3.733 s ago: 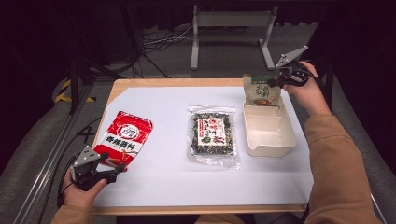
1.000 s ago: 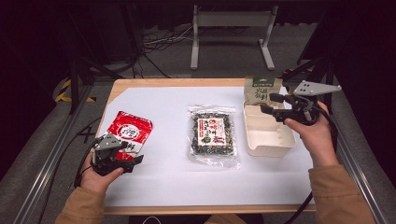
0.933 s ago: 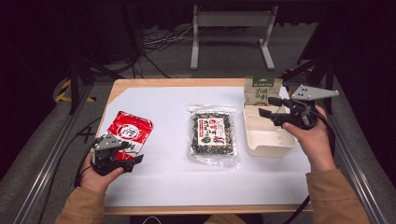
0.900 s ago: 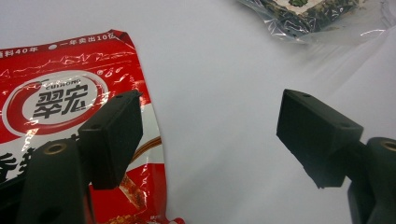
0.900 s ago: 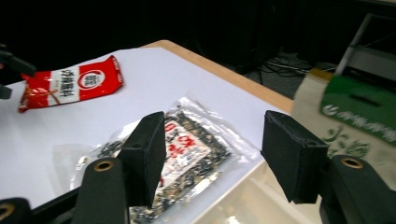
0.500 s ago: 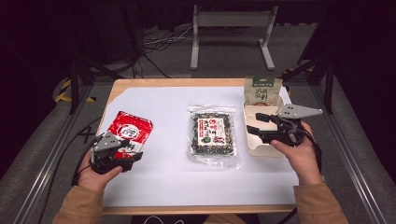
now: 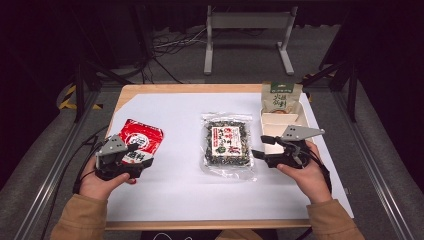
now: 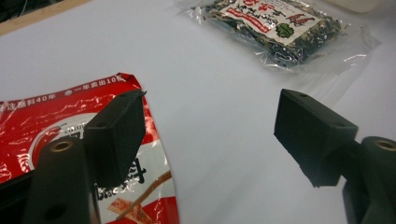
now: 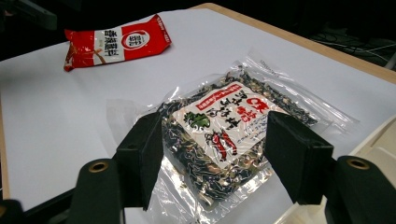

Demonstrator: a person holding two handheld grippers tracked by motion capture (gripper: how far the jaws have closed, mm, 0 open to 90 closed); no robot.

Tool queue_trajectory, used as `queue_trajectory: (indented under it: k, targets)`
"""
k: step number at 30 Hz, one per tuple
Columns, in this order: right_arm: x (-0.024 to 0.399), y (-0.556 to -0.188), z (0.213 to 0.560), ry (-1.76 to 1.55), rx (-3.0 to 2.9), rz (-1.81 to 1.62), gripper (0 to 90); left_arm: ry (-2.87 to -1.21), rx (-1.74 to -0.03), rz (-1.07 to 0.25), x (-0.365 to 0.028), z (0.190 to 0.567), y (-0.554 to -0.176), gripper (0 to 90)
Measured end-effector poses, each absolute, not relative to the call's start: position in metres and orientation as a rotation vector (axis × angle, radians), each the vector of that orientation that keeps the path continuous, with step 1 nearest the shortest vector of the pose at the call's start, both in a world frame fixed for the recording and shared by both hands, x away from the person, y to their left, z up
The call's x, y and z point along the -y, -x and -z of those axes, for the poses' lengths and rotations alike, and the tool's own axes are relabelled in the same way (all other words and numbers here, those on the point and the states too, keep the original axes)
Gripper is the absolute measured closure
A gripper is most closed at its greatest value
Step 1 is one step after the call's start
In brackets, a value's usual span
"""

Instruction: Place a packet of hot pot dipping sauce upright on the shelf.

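Observation:
A red snack packet (image 7: 141, 142) lies at the left of the white tabletop (image 7: 175, 190). My left gripper (image 7: 141, 161) sits at its near right corner, open, and its jaws have just been opening. In the left gripper view one jaw hangs over the red packet's (image 8: 46, 116) edge and bare tabletop shows between the jaws of the left gripper (image 8: 210, 112). A clear packet of dark dried food (image 7: 227, 145) lies mid-table. My right gripper (image 7: 257, 154) is open and points at its right edge. In the right gripper view the clear packet (image 9: 224, 116) lies just beyond the right gripper (image 9: 215, 135).
A white tray (image 7: 272, 122) sits at the right, behind my right hand, with a green and beige pouch (image 7: 281, 97) standing at its far end. Beyond the table's wooden rim (image 7: 200, 89) stand a metal frame (image 7: 247, 20) and floor cables. Rails run along both sides.
My right gripper has come down from over the tray to the clear packet's right edge, towards the person. The left hand has hardly moved. Earlier the right gripper held the pouch, which now stands alone.

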State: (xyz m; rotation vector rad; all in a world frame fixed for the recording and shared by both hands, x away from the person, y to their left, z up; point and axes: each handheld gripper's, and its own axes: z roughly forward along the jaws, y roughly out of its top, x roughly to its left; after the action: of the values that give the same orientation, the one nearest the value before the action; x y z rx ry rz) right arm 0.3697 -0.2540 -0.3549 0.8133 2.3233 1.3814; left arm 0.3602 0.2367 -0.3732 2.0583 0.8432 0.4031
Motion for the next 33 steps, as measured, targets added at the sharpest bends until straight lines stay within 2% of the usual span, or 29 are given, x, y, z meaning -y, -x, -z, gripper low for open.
queue_trajectory:
  k: [9,15,19,21,24,30,32,33]
  targets:
    - [0.25,-0.364,0.367,-0.806,-2.342,-1.374,38.1,-2.08,-0.842,-0.317,-0.248,0.362,-0.383,27.5]
    - [0.245,-0.361,0.373,-0.793,-2.349,-1.376,37.7,-2.088,-0.855,-0.393,-0.257,0.357,-0.399,34.9]
    - [0.243,-0.359,0.379,-0.8,-2.364,-1.362,37.7,-2.083,-0.921,-0.404,-0.265,0.36,-0.421,32.3]
    - [0.243,-0.359,0.382,-0.816,-2.364,-1.366,37.9,-2.097,-0.969,-0.398,-0.269,0.363,-0.431,24.2]
    - [0.24,-0.36,0.384,-0.816,-2.371,-1.362,37.9,-2.074,-0.998,-0.378,-0.276,0.368,-0.443,25.7]
    - [0.235,-0.359,0.387,-0.8,-2.387,-1.345,37.9,-2.051,-1.018,-0.408,-0.284,0.372,-0.456,22.5]
    - [0.236,-0.358,0.387,-0.797,-2.386,-1.346,37.8,-2.041,-1.041,-0.426,-0.287,0.374,-0.461,28.2]
    - [0.236,-0.358,0.387,-0.797,-2.385,-1.35,37.8,-2.026,-1.055,-0.433,-0.289,0.375,-0.465,28.2]
